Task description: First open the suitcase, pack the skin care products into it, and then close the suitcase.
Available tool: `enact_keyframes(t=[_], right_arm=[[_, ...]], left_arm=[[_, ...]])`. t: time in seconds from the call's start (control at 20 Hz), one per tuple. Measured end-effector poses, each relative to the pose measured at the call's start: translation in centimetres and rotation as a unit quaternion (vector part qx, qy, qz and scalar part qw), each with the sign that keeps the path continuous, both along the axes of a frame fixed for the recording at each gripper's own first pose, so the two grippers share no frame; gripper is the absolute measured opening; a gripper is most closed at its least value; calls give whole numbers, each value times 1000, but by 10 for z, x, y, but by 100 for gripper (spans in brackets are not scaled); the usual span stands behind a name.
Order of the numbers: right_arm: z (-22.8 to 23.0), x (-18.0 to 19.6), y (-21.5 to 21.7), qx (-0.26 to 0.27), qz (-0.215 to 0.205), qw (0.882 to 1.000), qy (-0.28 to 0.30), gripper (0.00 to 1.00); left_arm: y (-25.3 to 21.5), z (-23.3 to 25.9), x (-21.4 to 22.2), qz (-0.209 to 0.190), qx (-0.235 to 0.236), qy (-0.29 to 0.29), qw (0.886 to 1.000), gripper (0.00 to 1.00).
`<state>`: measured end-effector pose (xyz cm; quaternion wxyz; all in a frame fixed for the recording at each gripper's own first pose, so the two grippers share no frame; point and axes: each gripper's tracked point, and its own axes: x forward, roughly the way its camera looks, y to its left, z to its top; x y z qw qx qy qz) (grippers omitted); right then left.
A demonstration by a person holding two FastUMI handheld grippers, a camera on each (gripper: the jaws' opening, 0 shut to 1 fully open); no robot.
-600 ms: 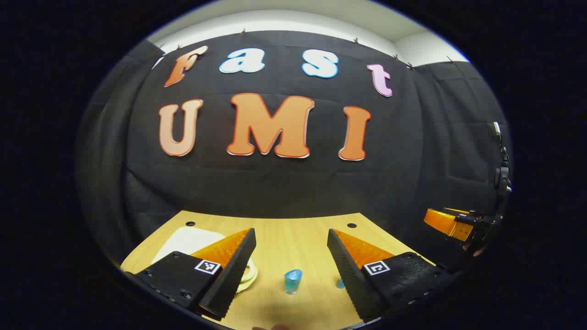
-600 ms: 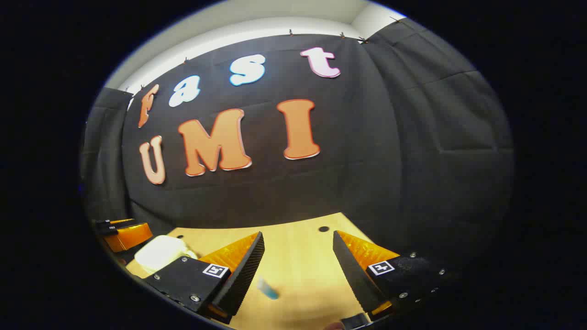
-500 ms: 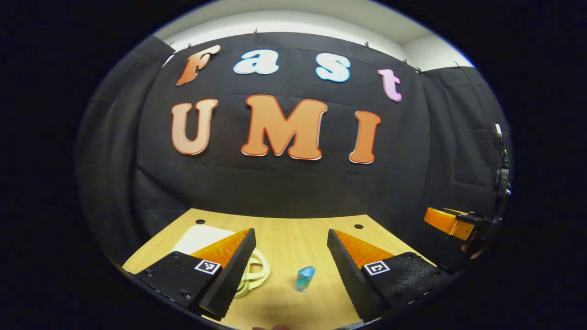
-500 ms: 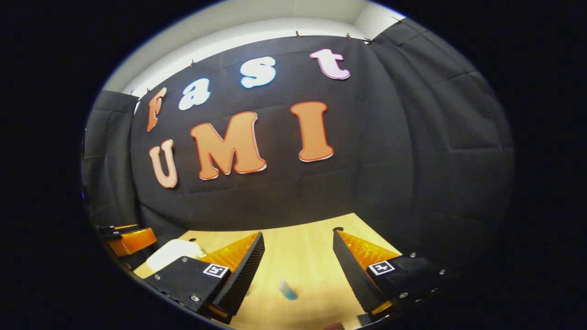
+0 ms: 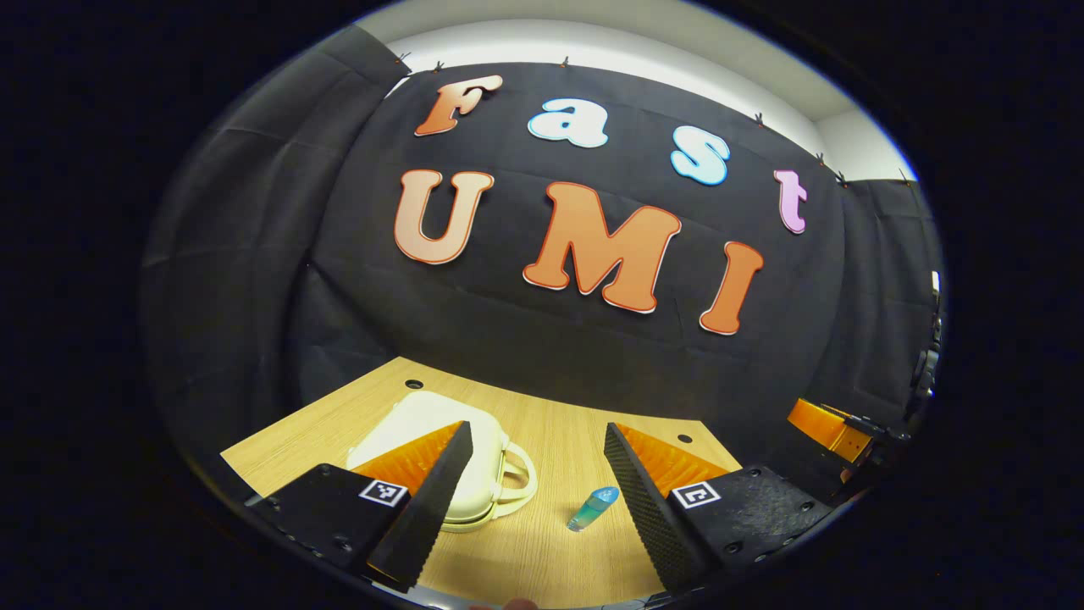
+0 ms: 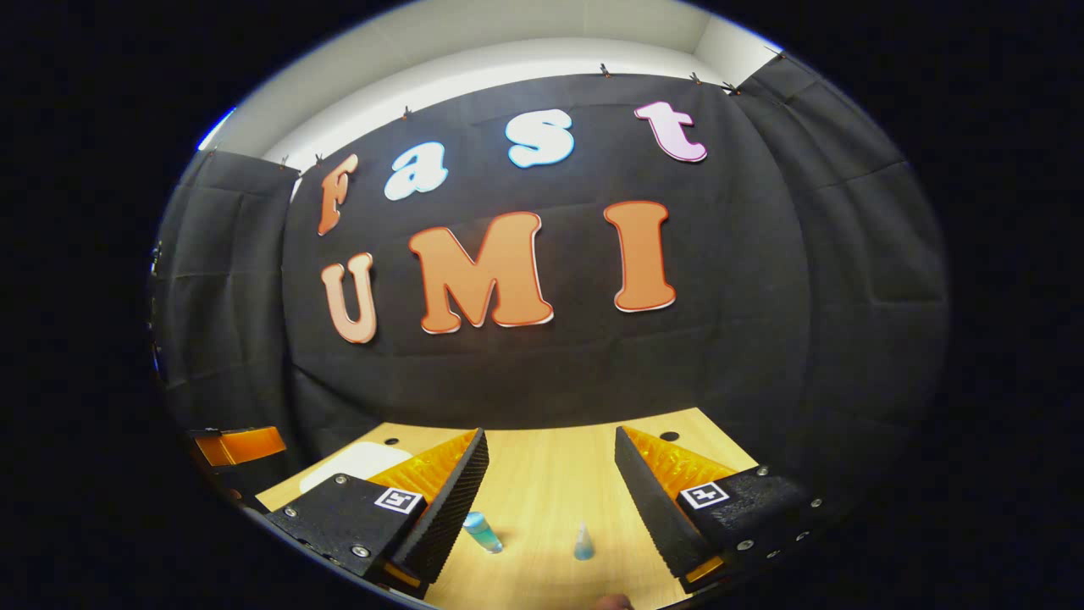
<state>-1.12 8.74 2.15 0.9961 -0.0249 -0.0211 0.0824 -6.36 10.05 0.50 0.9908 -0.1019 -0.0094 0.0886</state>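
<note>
both grippers, left and right, hover with jaws spread, gripping nothing. closed cream suitcase lies on counter; blue bottle just beside it, small dropper nearby.

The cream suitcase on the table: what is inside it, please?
That cannot be seen. The cream suitcase lies closed on the wooden table, its handle facing the blue bottle, which lies outside it. The left gripper hangs open above.
</note>
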Motion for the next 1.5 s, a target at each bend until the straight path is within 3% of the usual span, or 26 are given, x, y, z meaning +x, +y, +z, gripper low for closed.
enact_keyframes(t=[0.15,0.55,0.85,1.0,1.2,1.5], right_arm=[[-7,1,-7,-14,-5,1000,14,95],[-26,-2,-27,-25,-23,998,44,95],[-46,-6,-48,-25,-46,996,72,95],[-57,-8,-67,-20,-66,994,89,95],[-69,-10,-94,-4,-95,989,110,95],[-80,-9,-129,11,-133,983,125,95]], left_arm=[[4,7,0,13,28,-7,1000,97],[-14,2,26,-9,72,-1,997,97],[-15,-25,57,-20,213,37,976,97],[-15,-50,78,-24,304,71,950,98],[-24,-99,105,-45,432,117,893,98],[-11,-182,135,-74,548,208,807,98]])
